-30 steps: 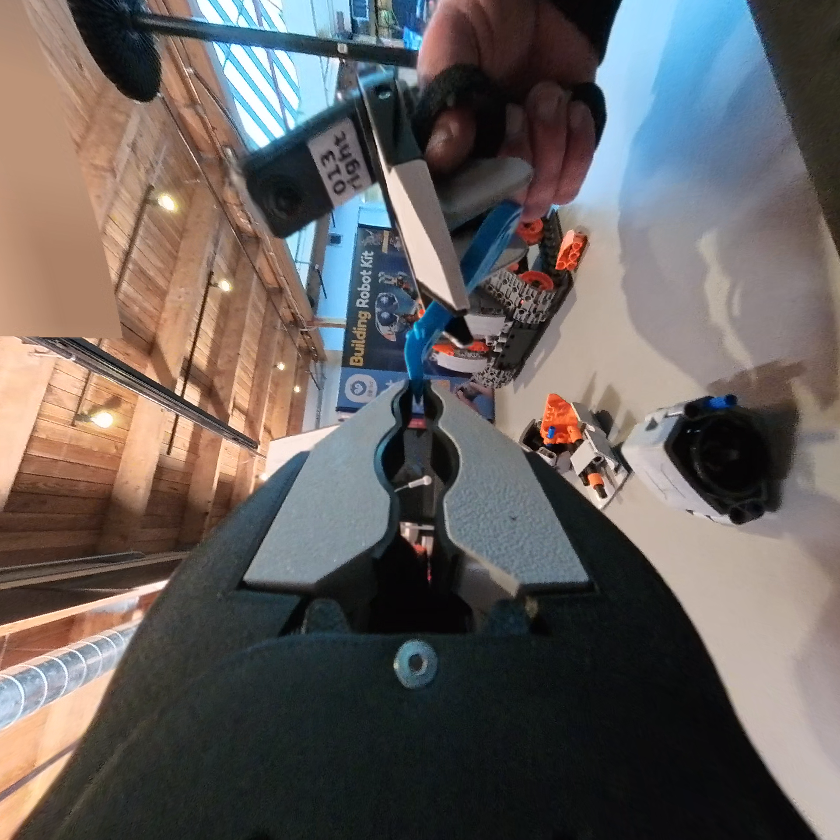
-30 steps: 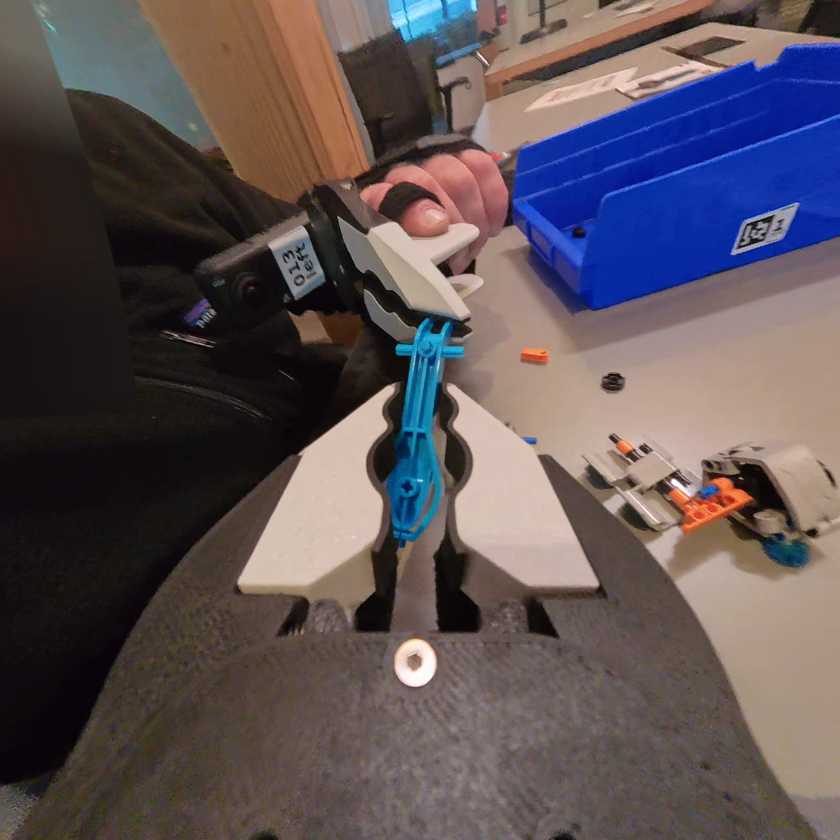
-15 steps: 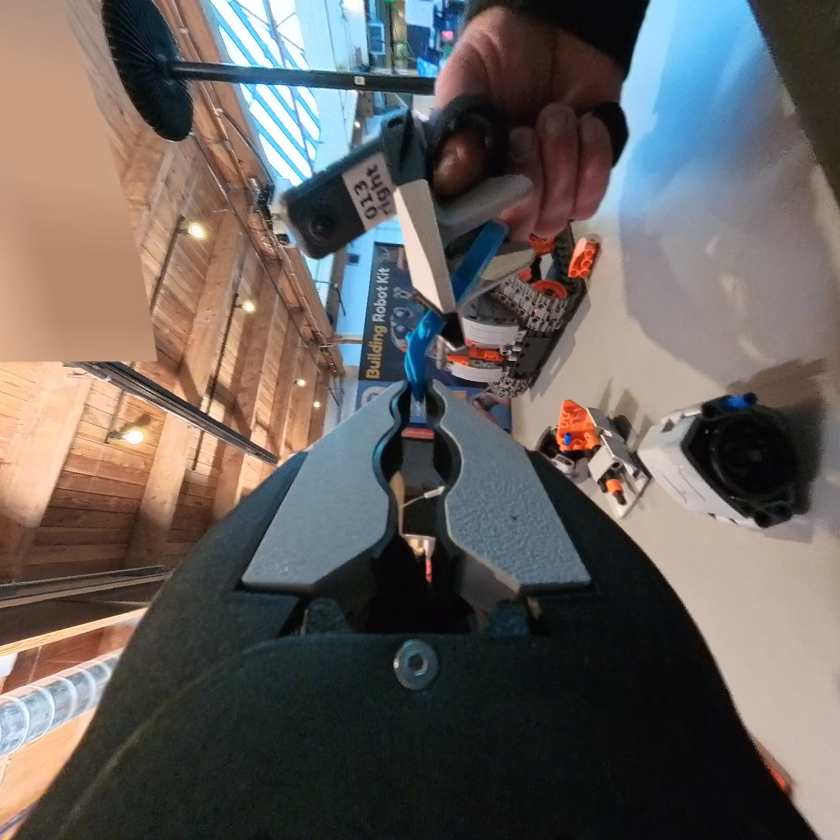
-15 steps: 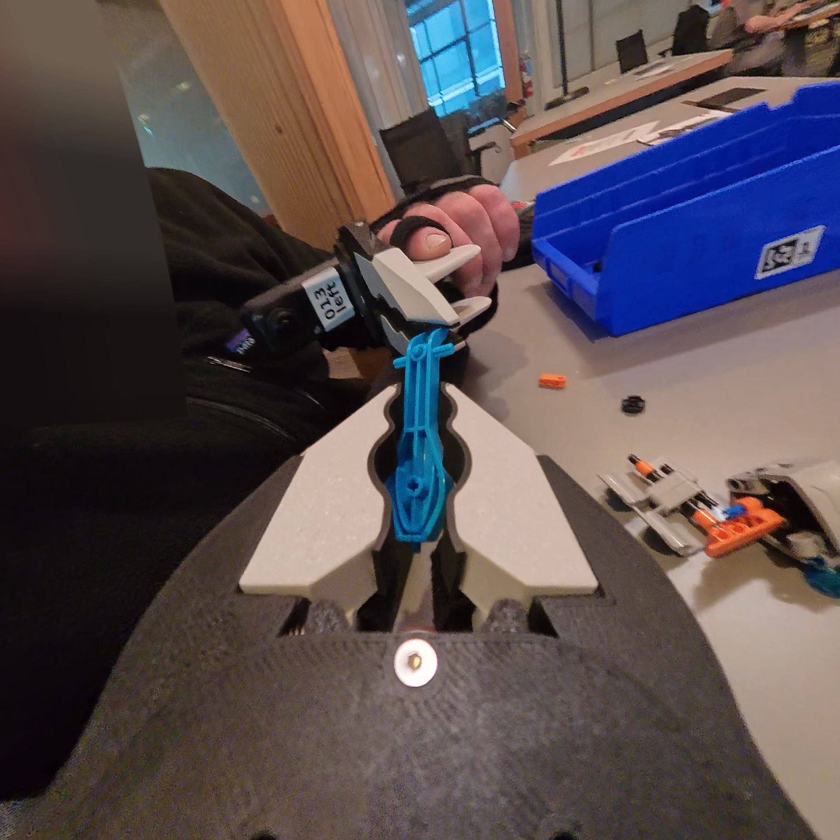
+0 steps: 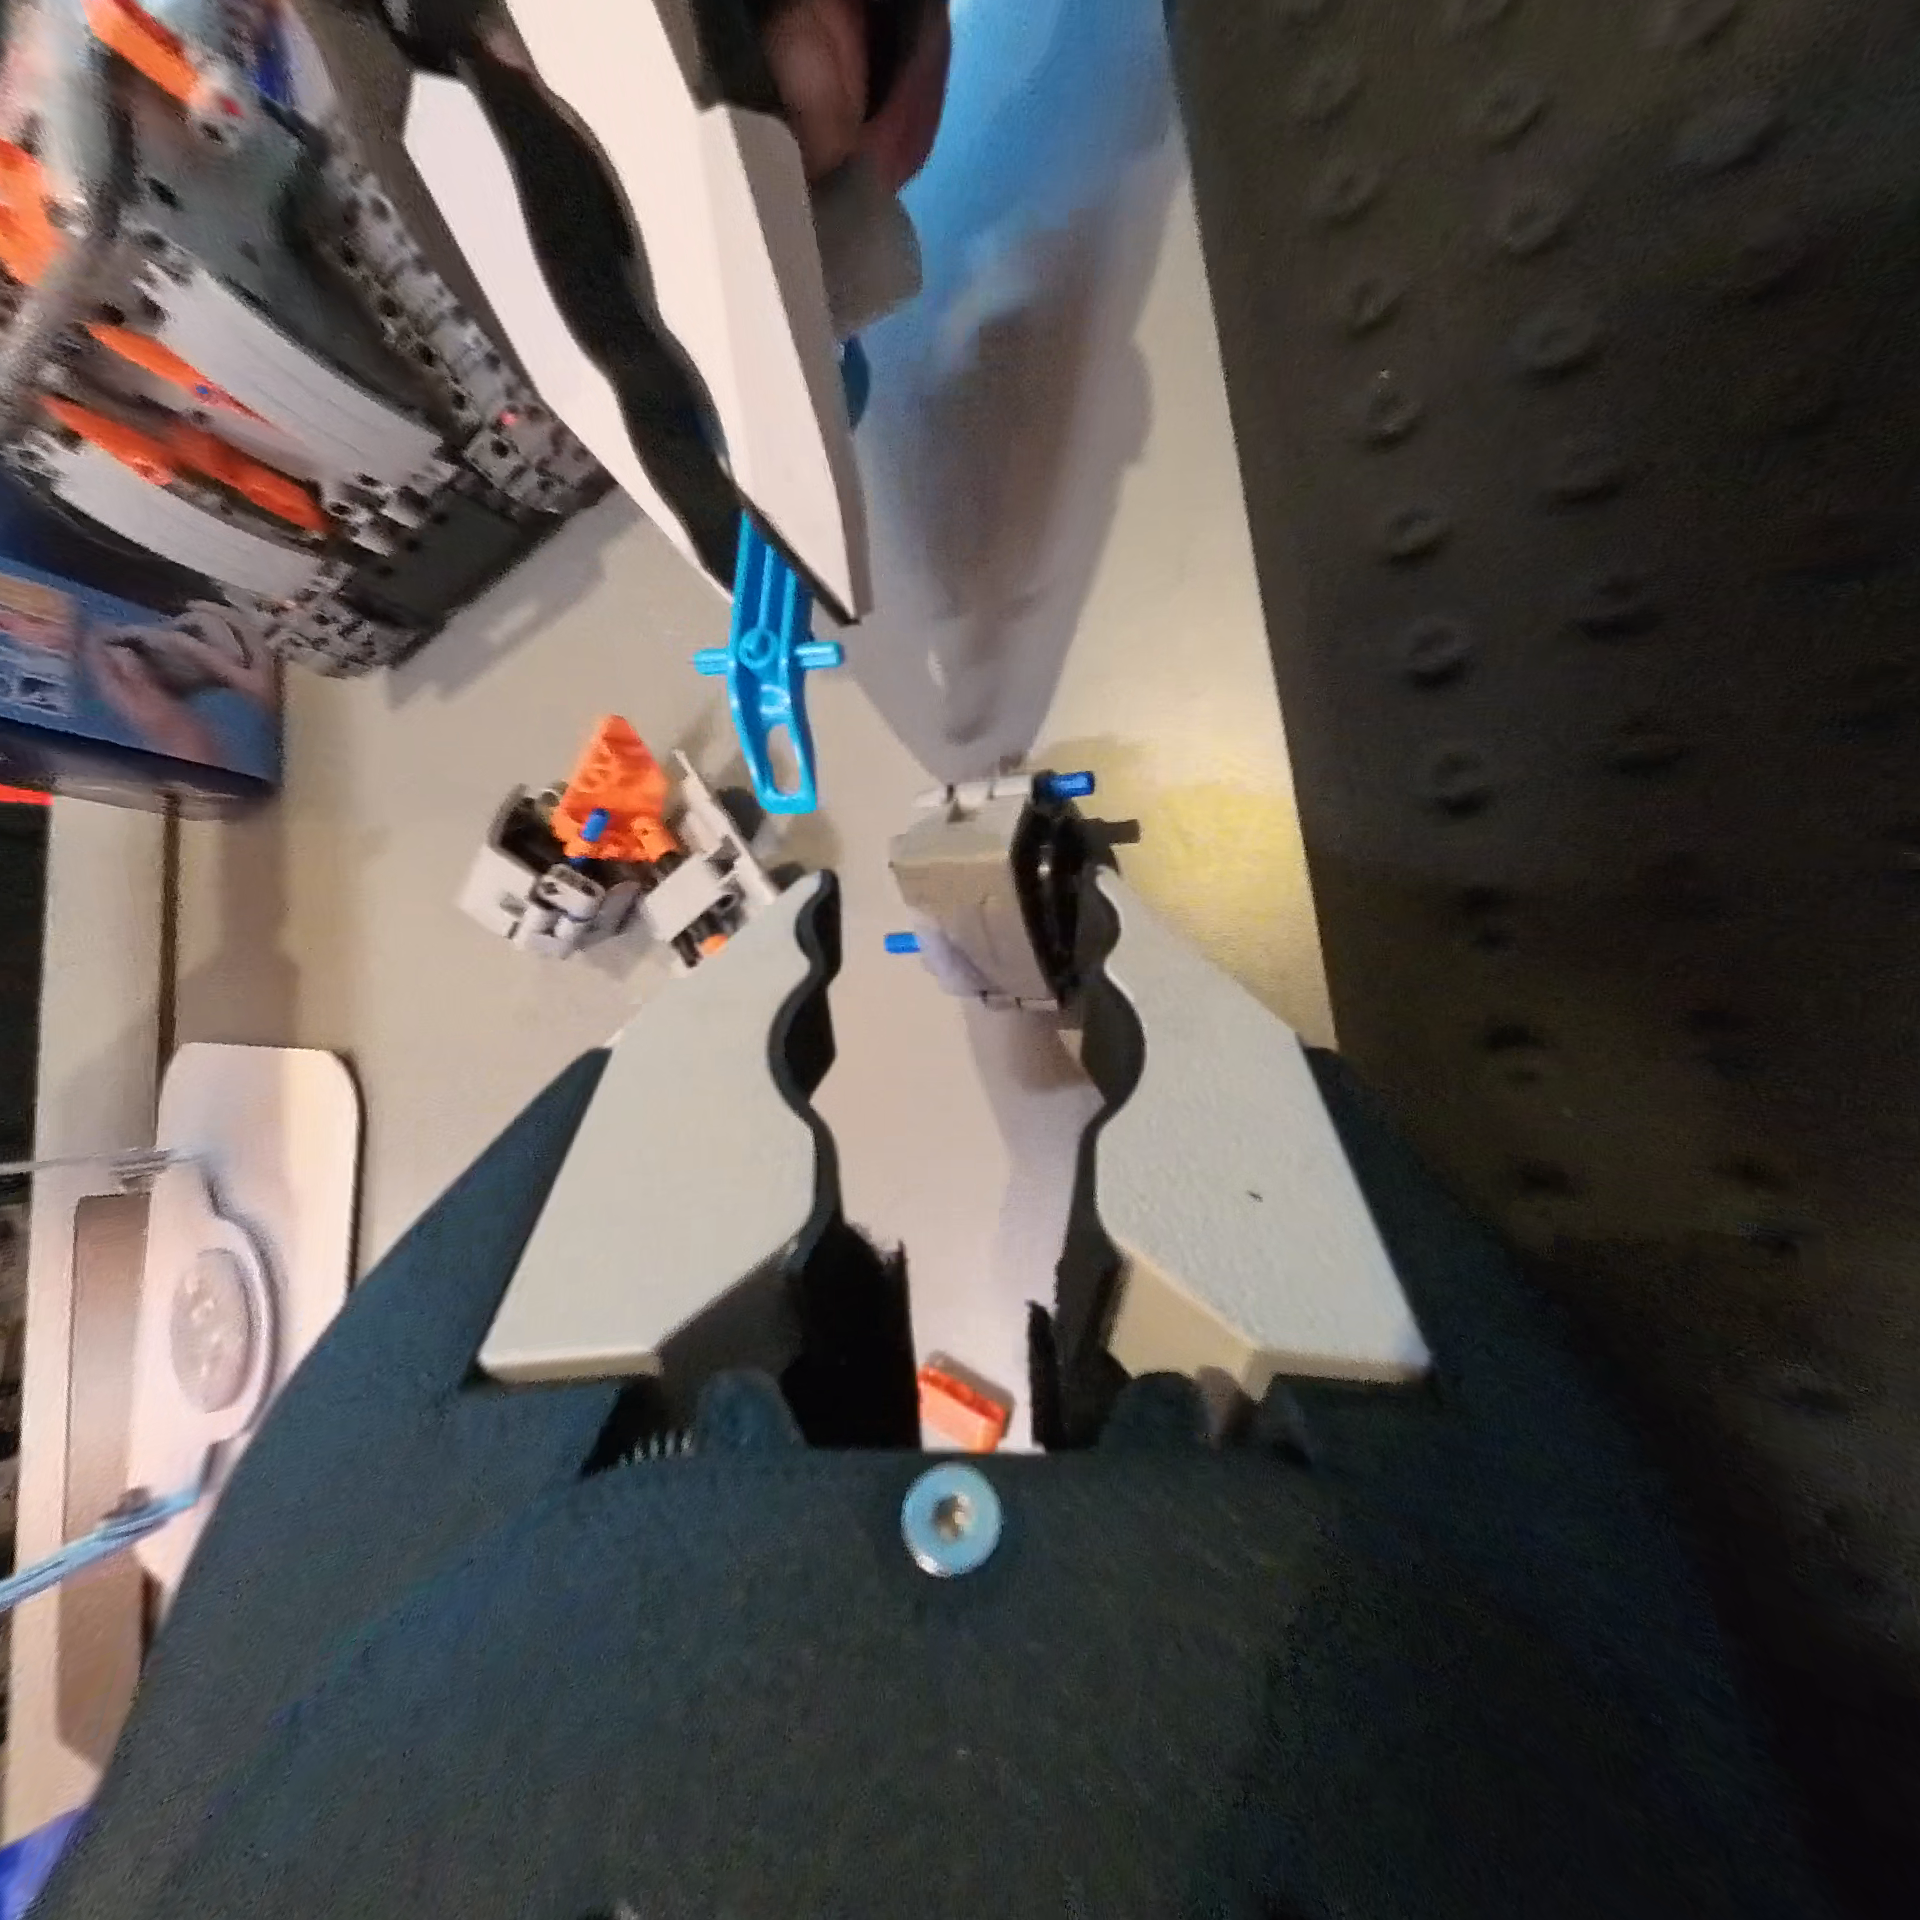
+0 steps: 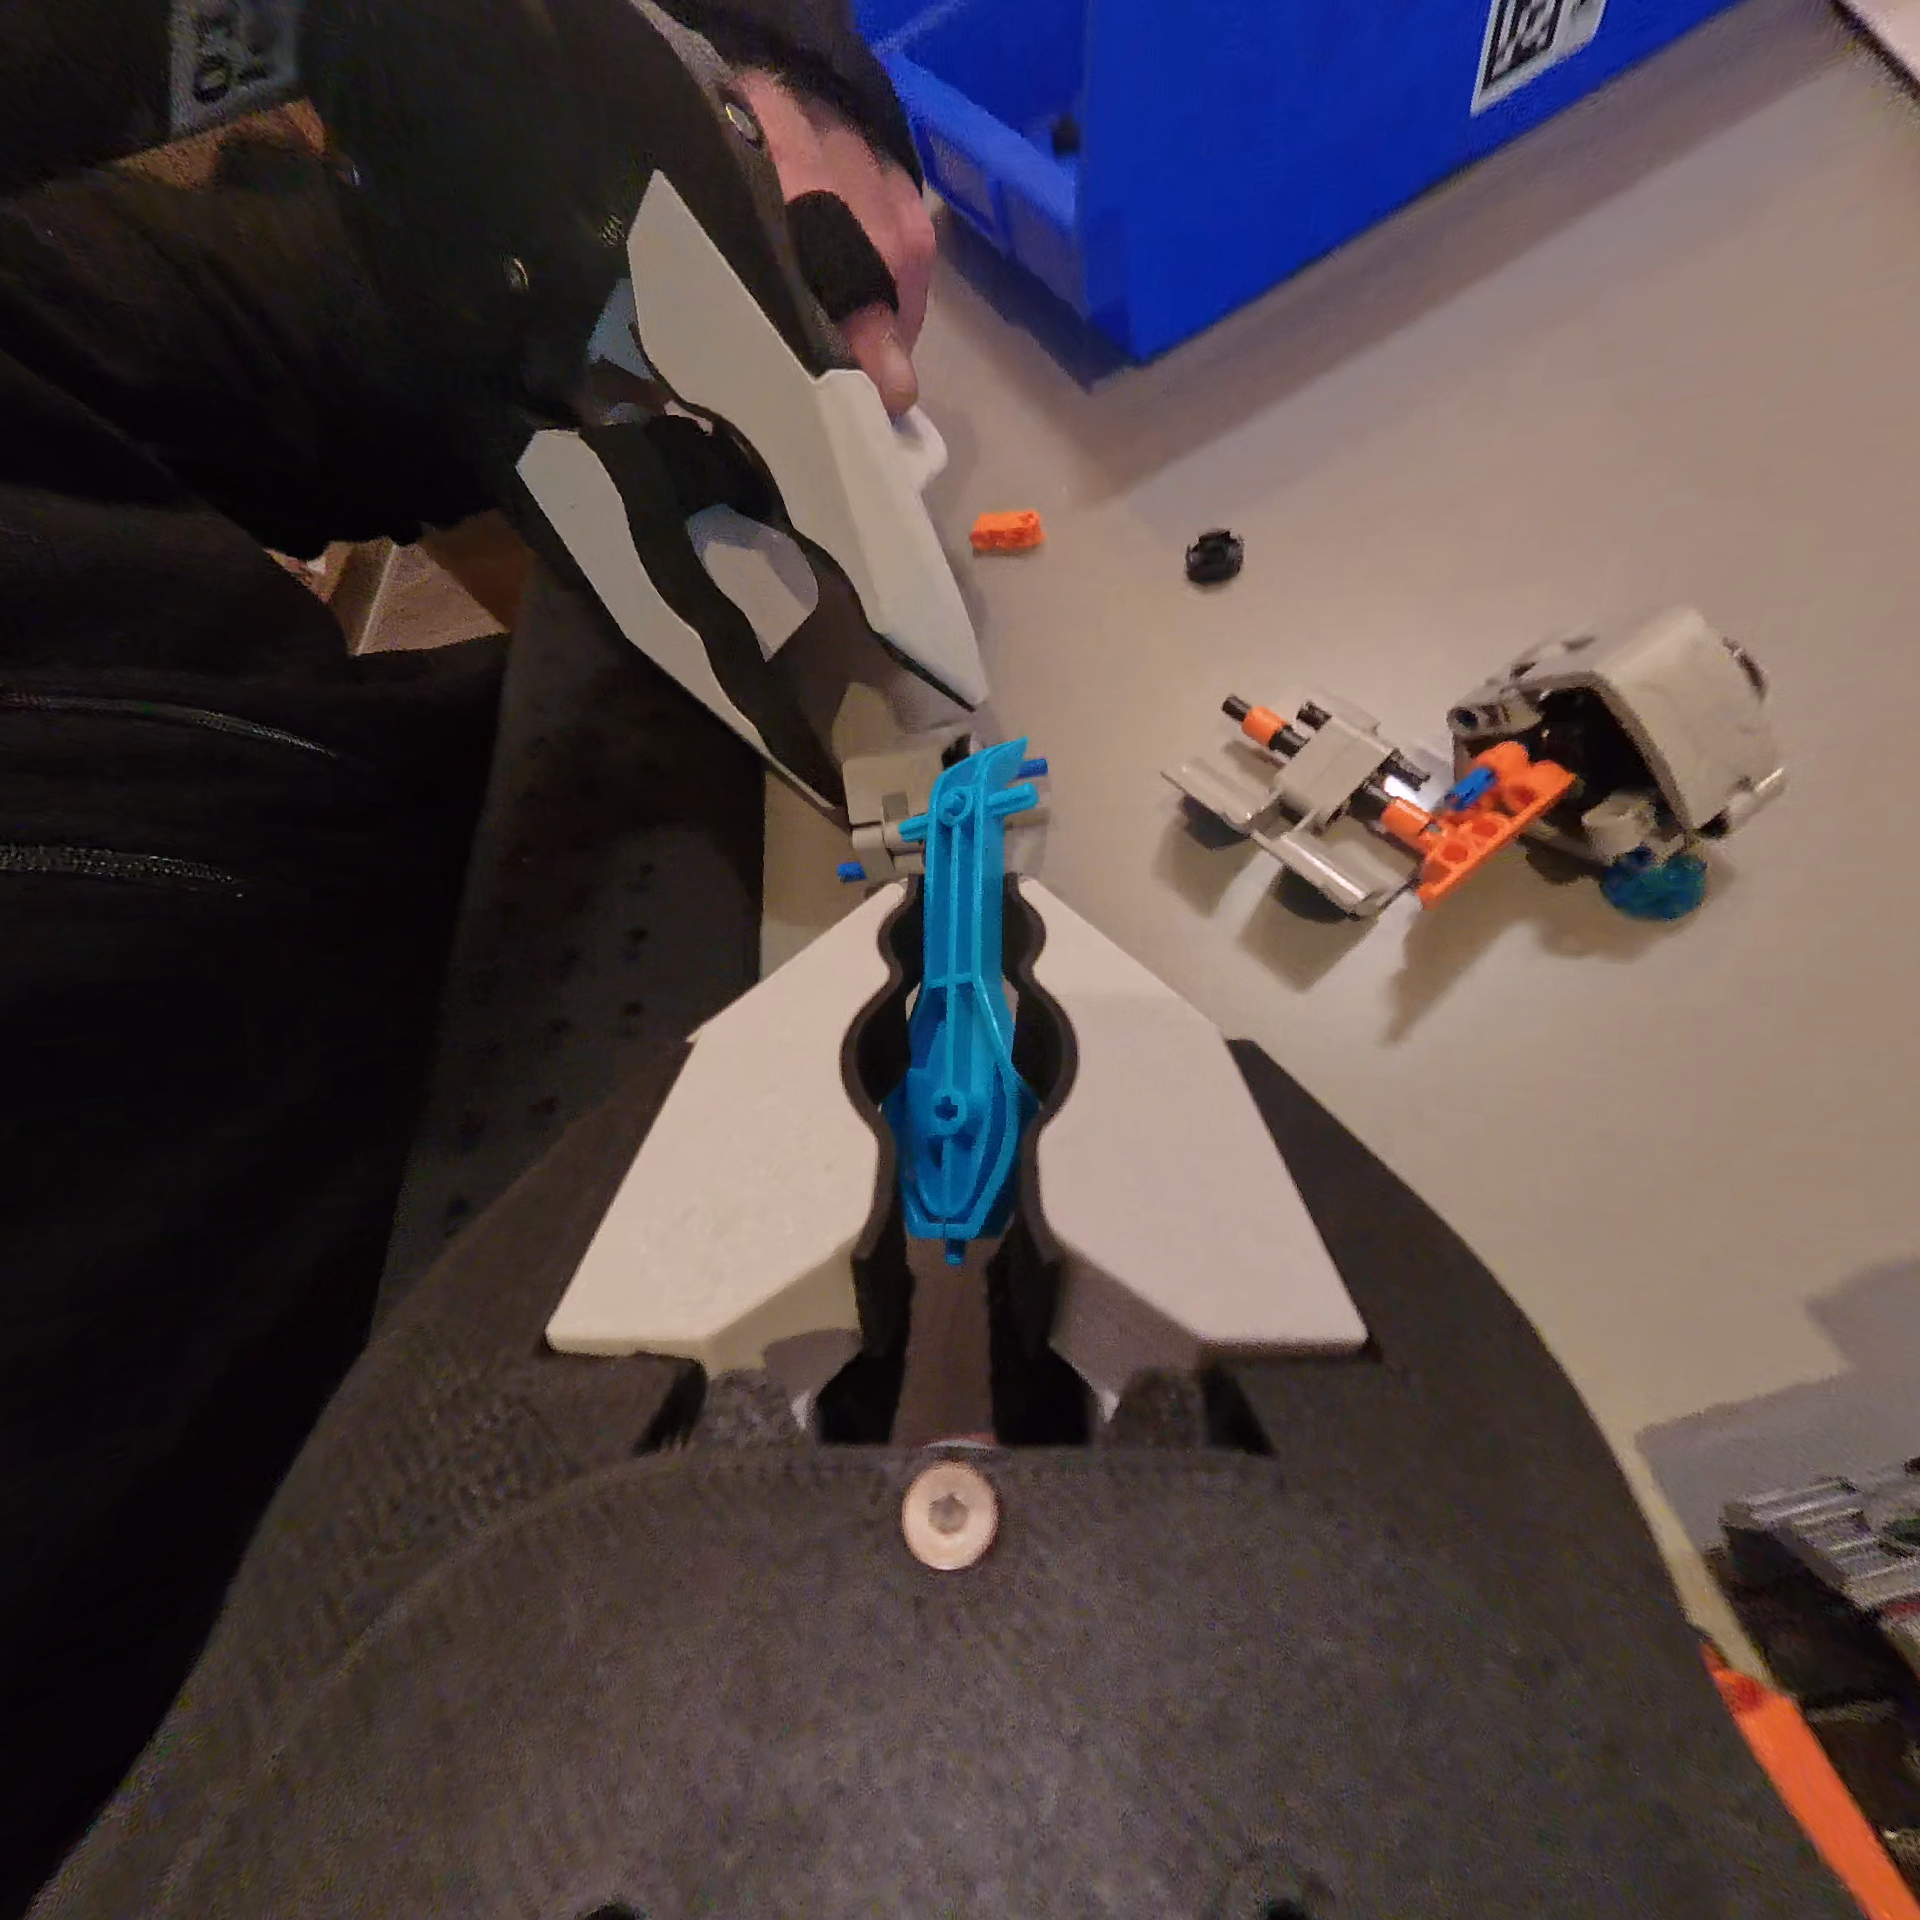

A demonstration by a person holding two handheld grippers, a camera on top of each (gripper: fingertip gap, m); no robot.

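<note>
My right gripper [image 6: 961, 888] is shut on a long light-blue plastic piece [image 6: 958, 1049], whose forked end sticks out past the tips. It also shows in the left wrist view [image 5: 774, 717], held by the right gripper [image 5: 821, 592] above the table. My left gripper [image 5: 961, 894] is open and low over the table. A grey motor block with a black face and blue pins [image 5: 987, 914] lies between its tips, against the right-hand finger. In the right wrist view the left gripper [image 6: 904, 748] stands open over that block [image 6: 883, 795], just beyond the blue piece.
A grey-and-orange assembly [image 6: 1340, 800] and a grey shell with an orange beam [image 6: 1642, 727] lie to the right. A small orange brick [image 6: 1006, 532], a black ring [image 6: 1214, 554] and a blue bin [image 6: 1247, 156] are farther back. A tracked model [image 5: 229, 364] and a box [image 5: 125, 686] stand at left. Left tips to right tips: about 5 centimetres. About 15 centimetres separates my right fingertips from the tracked model [image 5: 229, 364].
My left gripper has let go of the blue piece's end, opened and dropped to the table around the grey motor block. My right gripper still holds the blue piece, now tilted down.
</note>
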